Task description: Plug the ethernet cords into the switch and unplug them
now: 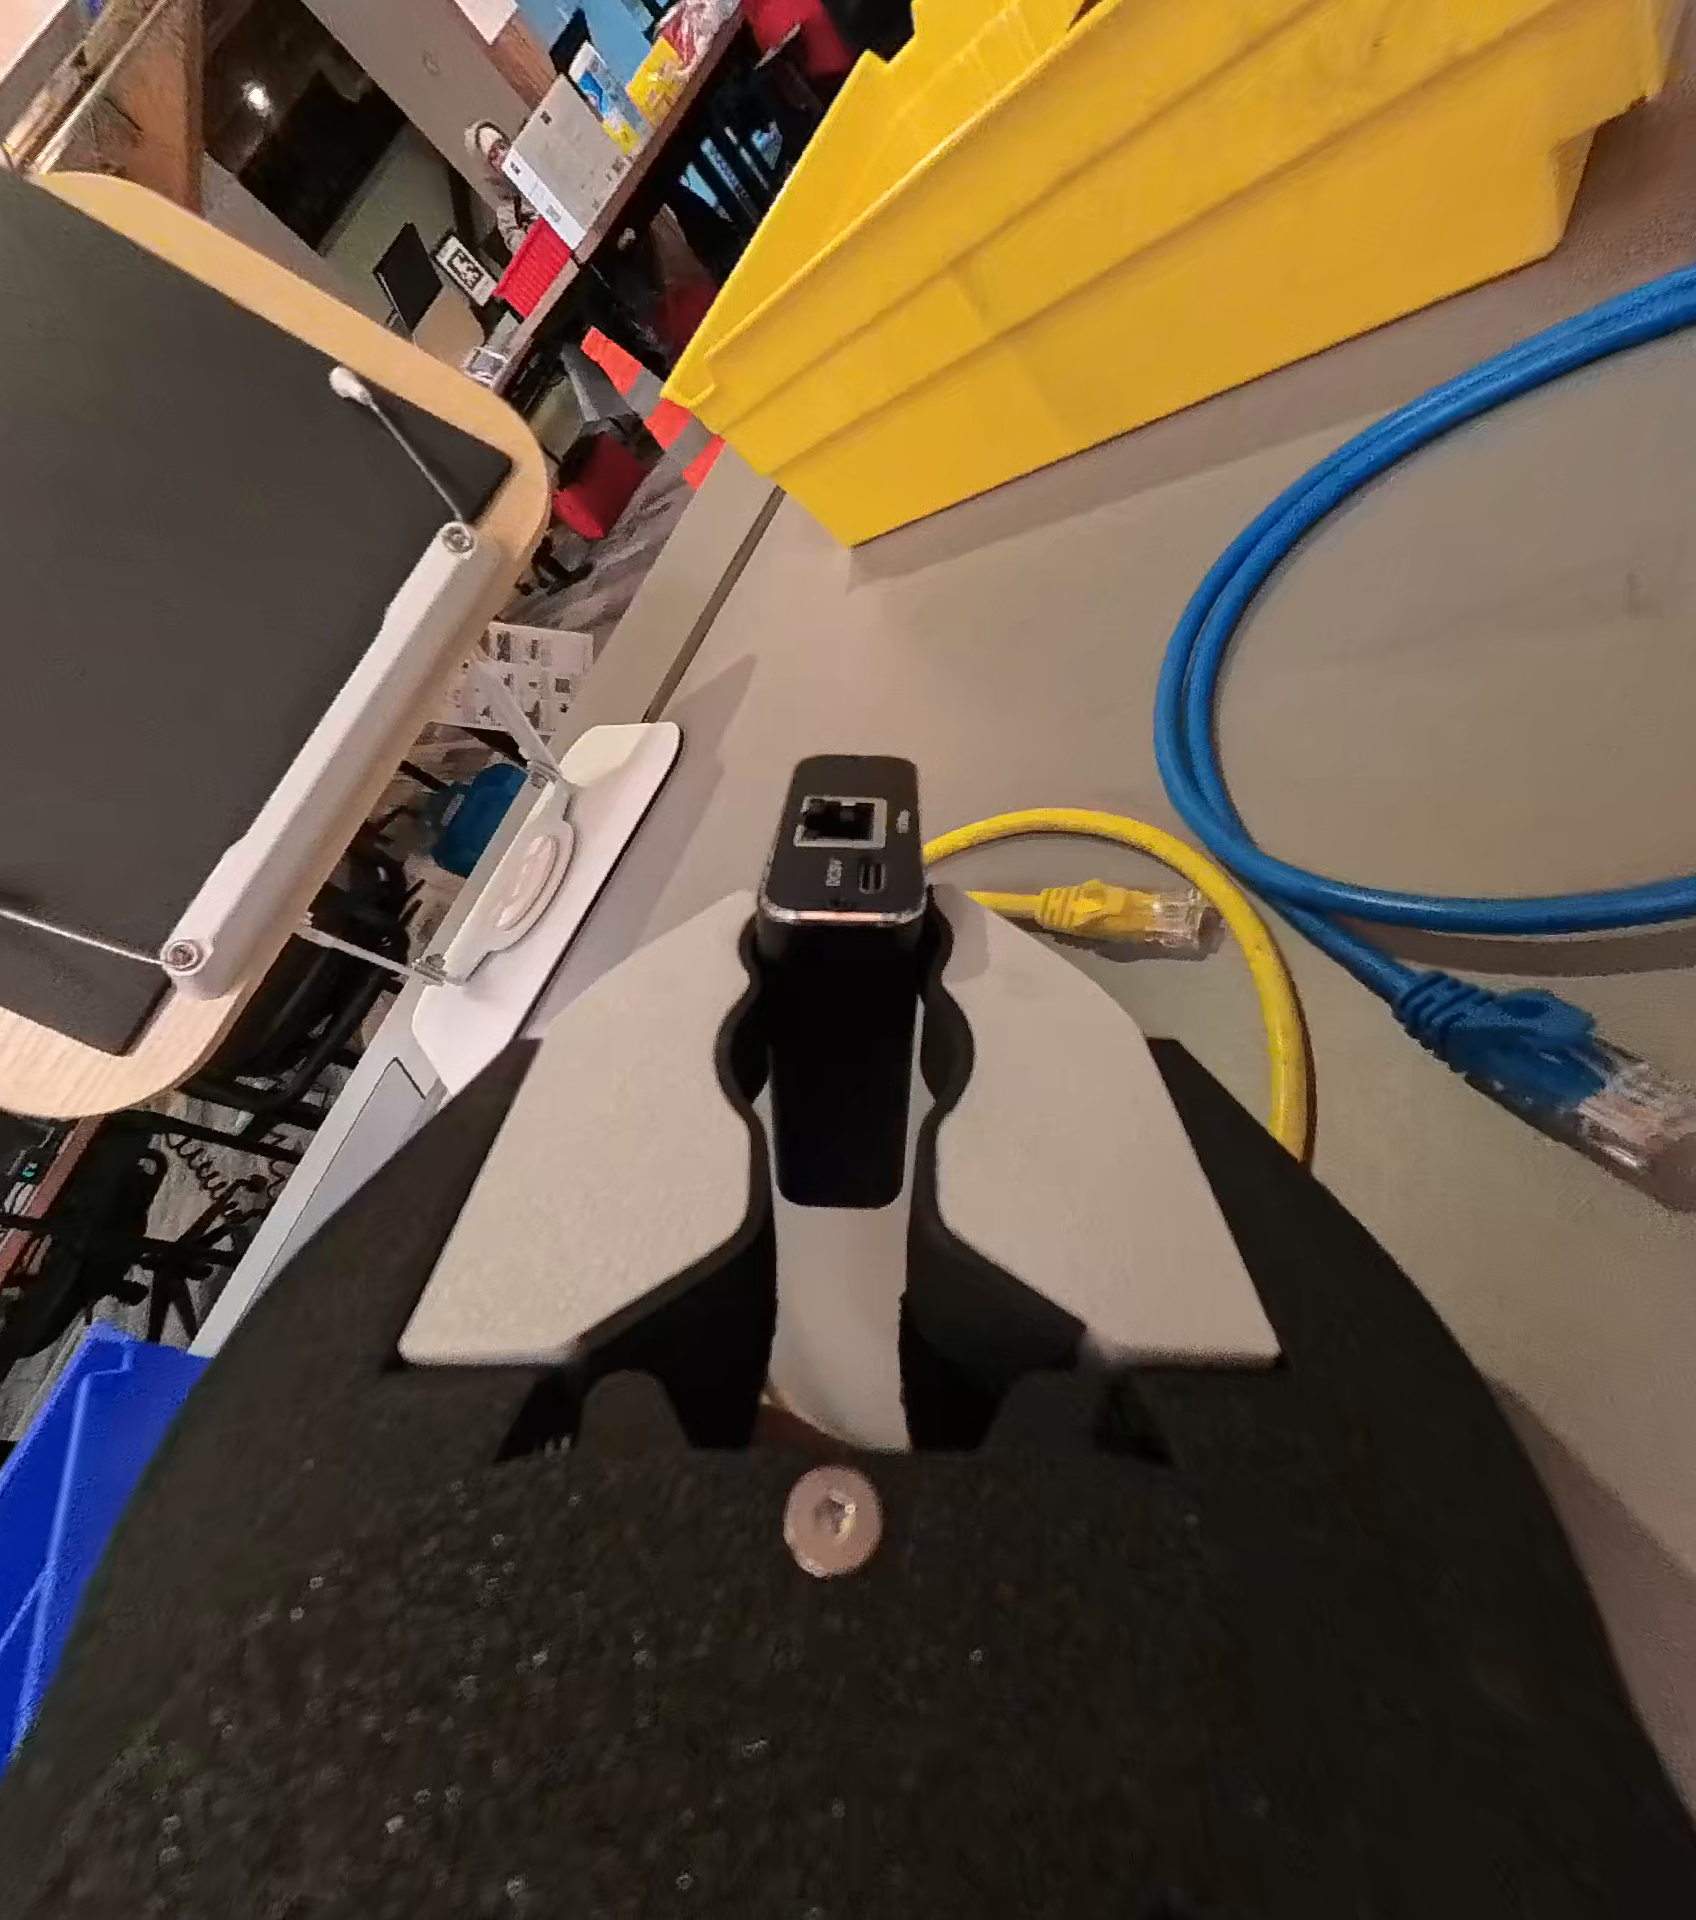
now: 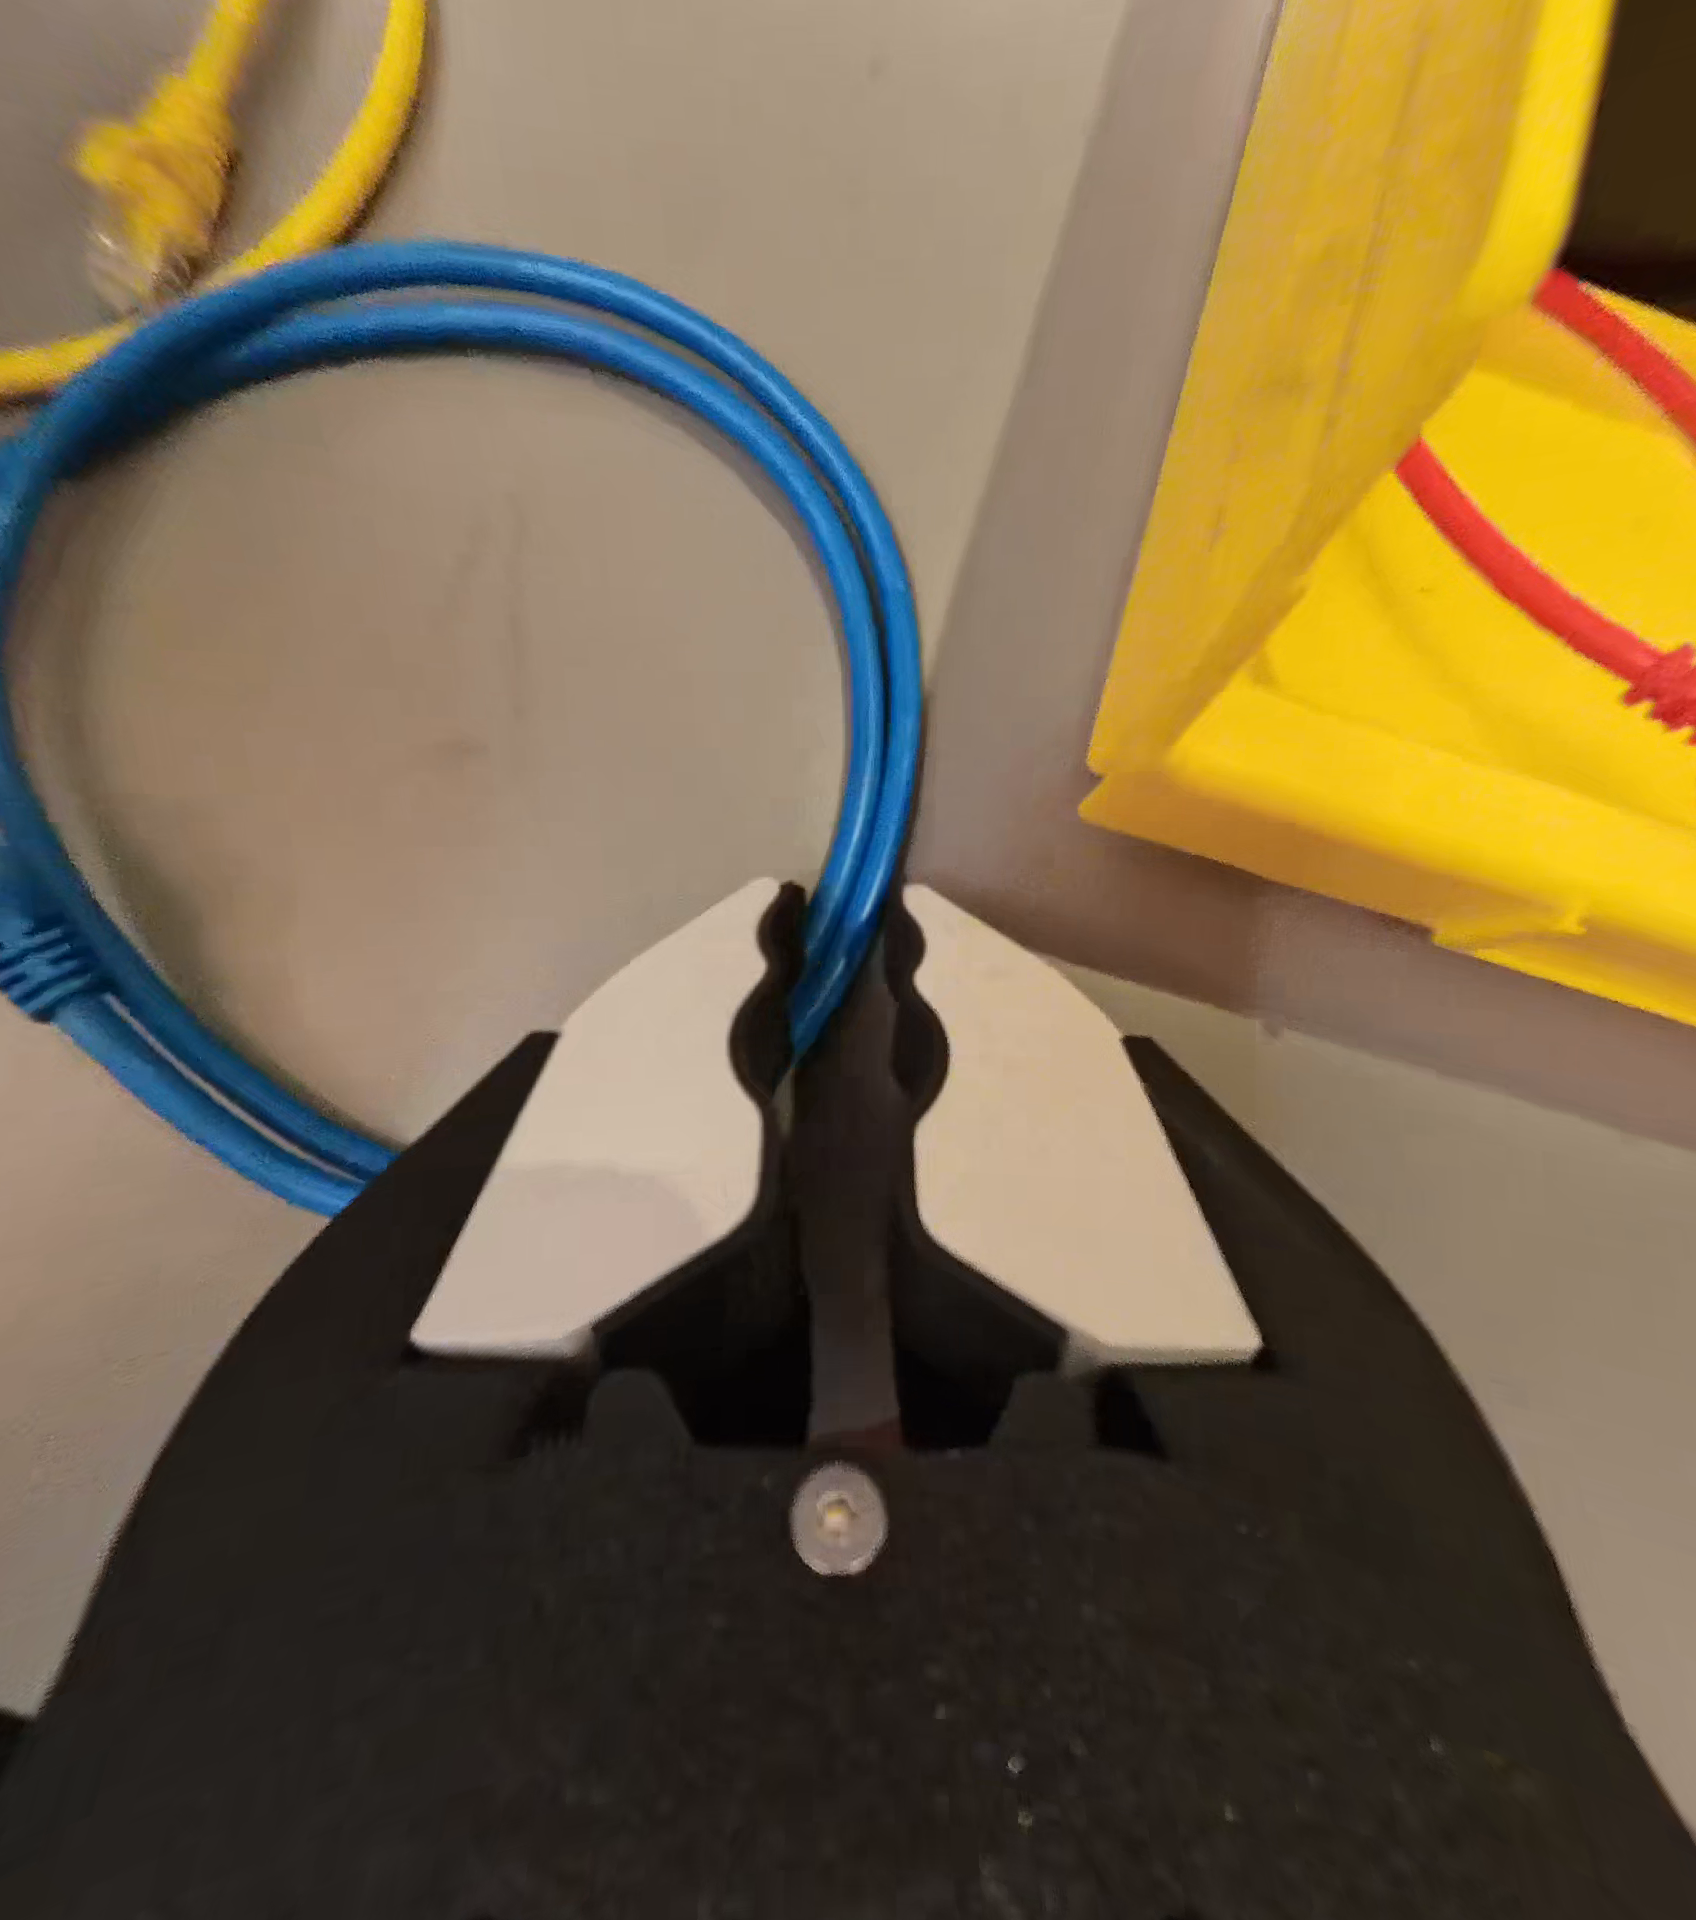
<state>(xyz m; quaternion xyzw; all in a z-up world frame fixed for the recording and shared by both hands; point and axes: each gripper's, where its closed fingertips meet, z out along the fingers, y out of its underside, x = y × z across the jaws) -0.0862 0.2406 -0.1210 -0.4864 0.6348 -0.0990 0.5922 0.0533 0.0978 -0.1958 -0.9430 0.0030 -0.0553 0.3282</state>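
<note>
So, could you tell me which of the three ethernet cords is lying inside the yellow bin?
The red cord: it lies in the yellow bin, while the blue cord and the yellow cord lie on the table outside it.

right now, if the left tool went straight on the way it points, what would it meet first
Likely nothing on the table: the left tool, shut on the black switch, points past the white plate at the table's edge, toward distant shelves. Depth is unclear.

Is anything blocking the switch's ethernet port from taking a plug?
Nothing visible does. The port on the switch, held in the left gripper, faces open air; the yellow plug and blue plug lie aside on the table.
</note>
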